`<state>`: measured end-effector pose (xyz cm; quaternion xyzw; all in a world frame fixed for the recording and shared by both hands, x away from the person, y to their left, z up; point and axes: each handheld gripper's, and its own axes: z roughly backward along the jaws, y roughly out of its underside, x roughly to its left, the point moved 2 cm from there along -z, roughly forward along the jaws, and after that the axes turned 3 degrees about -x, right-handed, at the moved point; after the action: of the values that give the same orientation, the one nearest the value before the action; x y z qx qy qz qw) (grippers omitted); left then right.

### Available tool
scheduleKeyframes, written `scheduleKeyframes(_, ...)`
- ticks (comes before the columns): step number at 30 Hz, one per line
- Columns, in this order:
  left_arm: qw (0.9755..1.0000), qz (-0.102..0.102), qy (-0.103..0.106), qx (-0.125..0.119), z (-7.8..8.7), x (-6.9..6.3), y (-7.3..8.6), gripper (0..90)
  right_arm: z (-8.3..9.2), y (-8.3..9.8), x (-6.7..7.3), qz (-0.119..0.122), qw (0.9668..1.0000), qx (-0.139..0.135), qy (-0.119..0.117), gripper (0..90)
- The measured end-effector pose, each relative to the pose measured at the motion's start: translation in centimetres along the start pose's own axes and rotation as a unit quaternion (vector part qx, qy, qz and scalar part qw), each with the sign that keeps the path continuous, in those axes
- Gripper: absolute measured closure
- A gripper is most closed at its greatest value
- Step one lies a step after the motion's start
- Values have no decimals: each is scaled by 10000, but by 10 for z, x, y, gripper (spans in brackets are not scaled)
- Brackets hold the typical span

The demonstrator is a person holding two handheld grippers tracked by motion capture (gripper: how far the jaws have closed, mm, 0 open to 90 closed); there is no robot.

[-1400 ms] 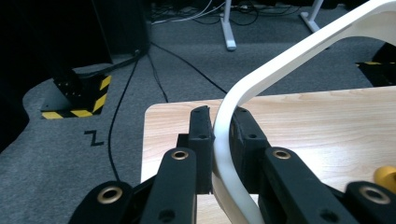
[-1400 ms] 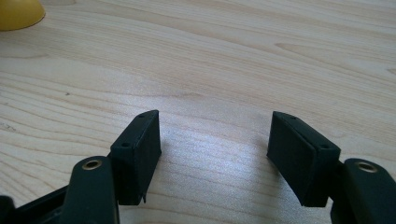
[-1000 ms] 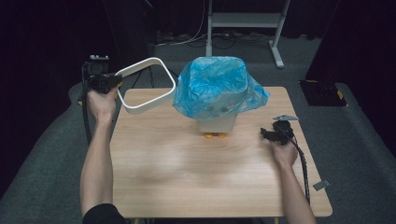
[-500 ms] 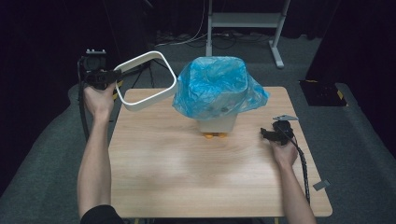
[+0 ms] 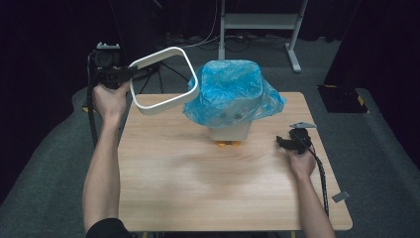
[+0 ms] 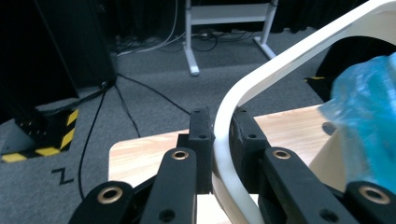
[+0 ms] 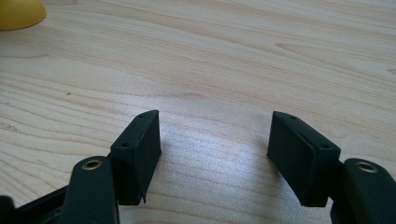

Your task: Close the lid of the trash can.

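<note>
Left gripper clamped on the white ring frame, jaws pinching one thin side of it; in the left gripper view the white band runs up between the two black pads, both pressing on it. Frame held in the air, tilted, off the table's far left corner, its far side just beside the blue bag, contact unclear. Blue bag is draped over a white bin standing near the middle of the table's far edge, two small orange feet under it. Right gripper low at the table near the right edge, jaws wide apart with nothing between them, only bare wood showing in the gap. Yellow rounded bit at top left of the right gripper view.
</note>
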<state>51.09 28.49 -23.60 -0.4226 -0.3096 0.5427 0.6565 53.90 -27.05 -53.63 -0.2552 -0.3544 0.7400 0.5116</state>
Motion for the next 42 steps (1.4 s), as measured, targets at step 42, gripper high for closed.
scheduleKeyframes(42,9942,-616,855,197,-32,-91,-28,803,0,0,0,10,10000,2,-29,343)
